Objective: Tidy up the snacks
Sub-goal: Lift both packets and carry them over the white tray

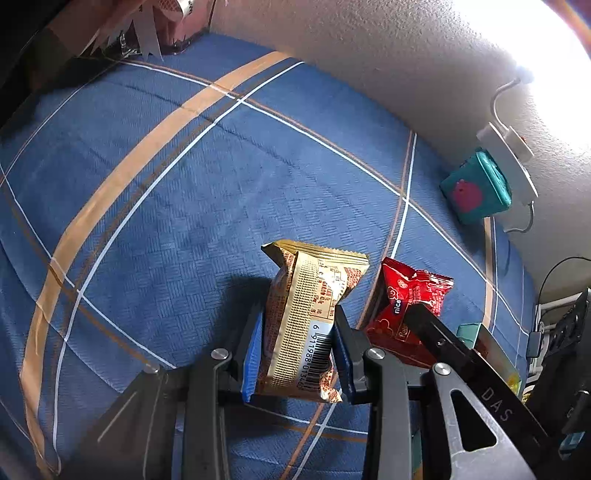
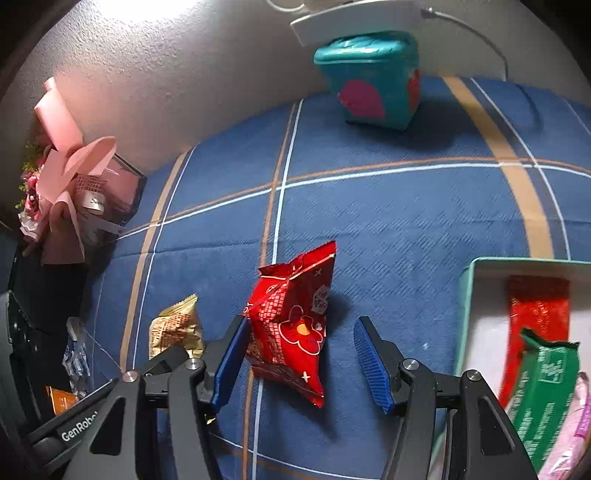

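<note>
My left gripper is shut on a gold snack packet, which stands upright between its blue pads above the blue checked cloth. Just to its right is a red snack packet, with a black finger of the right gripper in front of it. In the right wrist view my right gripper is open around the red snack packet. The packet leans on the left pad, and the right pad is clear of it. The gold packet shows at the left there.
A white box with a teal rim at the right holds red, green and pink bars. A teal cube box and a white power strip sit by the wall. A pink bouquet stands at the far left.
</note>
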Tool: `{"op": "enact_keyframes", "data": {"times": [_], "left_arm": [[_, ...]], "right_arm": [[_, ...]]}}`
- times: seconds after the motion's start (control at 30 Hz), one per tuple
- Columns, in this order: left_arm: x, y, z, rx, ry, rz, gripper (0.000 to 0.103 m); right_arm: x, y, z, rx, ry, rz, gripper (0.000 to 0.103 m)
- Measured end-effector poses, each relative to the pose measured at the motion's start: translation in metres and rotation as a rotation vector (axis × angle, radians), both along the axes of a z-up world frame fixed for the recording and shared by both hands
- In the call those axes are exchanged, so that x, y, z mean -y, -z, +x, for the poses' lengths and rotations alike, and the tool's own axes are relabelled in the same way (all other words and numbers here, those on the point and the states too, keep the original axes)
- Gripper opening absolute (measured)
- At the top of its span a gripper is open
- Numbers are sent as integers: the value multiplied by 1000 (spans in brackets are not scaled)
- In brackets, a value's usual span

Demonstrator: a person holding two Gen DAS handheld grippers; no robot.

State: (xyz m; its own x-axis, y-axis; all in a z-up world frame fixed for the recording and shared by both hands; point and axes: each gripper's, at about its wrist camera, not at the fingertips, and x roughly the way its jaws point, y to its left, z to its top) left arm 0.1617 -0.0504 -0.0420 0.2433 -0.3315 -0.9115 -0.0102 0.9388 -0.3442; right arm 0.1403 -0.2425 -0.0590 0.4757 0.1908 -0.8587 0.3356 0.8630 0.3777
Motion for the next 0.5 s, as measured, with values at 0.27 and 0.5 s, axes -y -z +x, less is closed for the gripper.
{"op": "enact_keyframes", "data": {"times": [0.27, 0.5], "left_arm": [[0, 7, 2, -16, -2, -4, 36], [0, 10, 3, -18, -5, -6, 36]], "right_arm": [[-10, 7, 9, -1, 21, 35, 62], [-11, 4, 8, 26, 46, 33, 45]]}}
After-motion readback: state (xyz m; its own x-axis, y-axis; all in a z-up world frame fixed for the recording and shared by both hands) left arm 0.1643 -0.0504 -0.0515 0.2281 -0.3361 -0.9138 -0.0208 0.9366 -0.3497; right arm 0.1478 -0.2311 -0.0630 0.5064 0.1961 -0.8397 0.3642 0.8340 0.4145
